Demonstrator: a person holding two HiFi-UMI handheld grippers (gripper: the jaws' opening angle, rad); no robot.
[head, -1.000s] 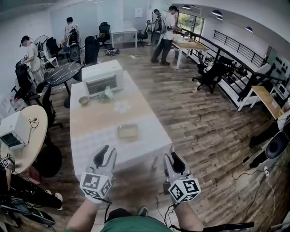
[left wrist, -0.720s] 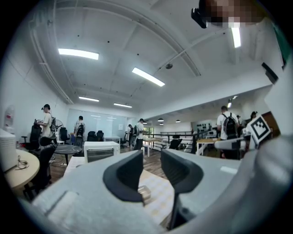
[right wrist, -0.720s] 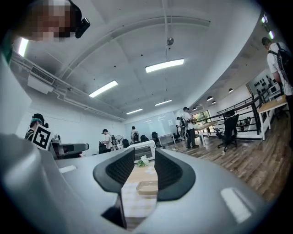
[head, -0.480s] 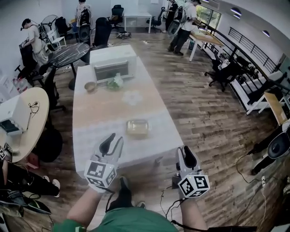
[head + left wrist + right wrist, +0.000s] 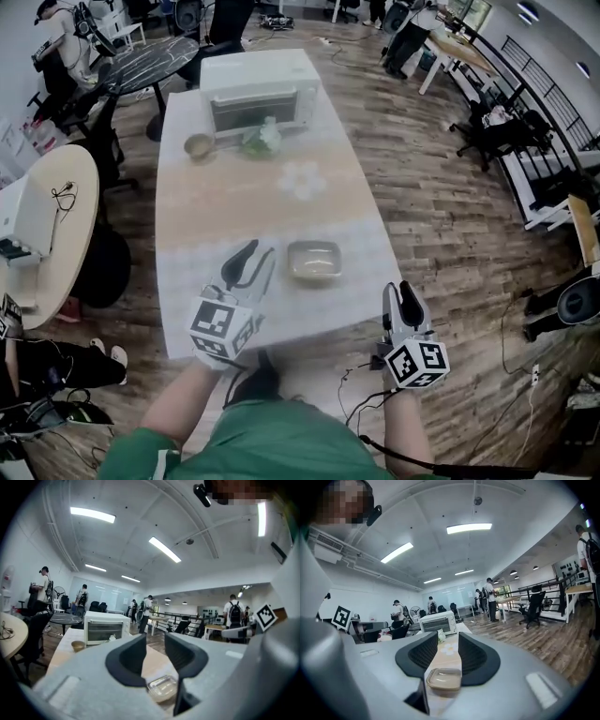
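Your left gripper (image 5: pixel 249 261) hovers over the table (image 5: pixel 187 314) close to its near end. Its fingers stand a little apart and nothing sits between them. Just to its right, not touching it, lies the shallow tray (image 5: pixel 314 261), a pale, see-through rectangular dish with rounded corners. It rests flat on the cloth, nearer the right long edge than the left. It looks empty, though its glossy bottom makes that hard to confirm.

Your right gripper (image 5: pixel 405 295) hangs off the table, beyond the near right corner and above the wooden floor (image 5: pixel 450 244). Its fingers are parted too and grip nothing. The right gripper view looks through the gap at the tray ahead.

The tray looks like thin moulded plastic, so expect it to be very light, smooth and a bit slippery. It will probably flex if you squeeze it hard, and it slides easily on the cloth. The raised rim on a short side looks like the best place to grip, with one finger inside the wall and one outside.

At the far end stand a white toaster oven (image 5: pixel 261 89), a small bowl (image 5: pixel 199 145) and something green (image 5: pixel 259 141), with a white flower-shaped mat (image 5: pixel 303 180) mid-table.
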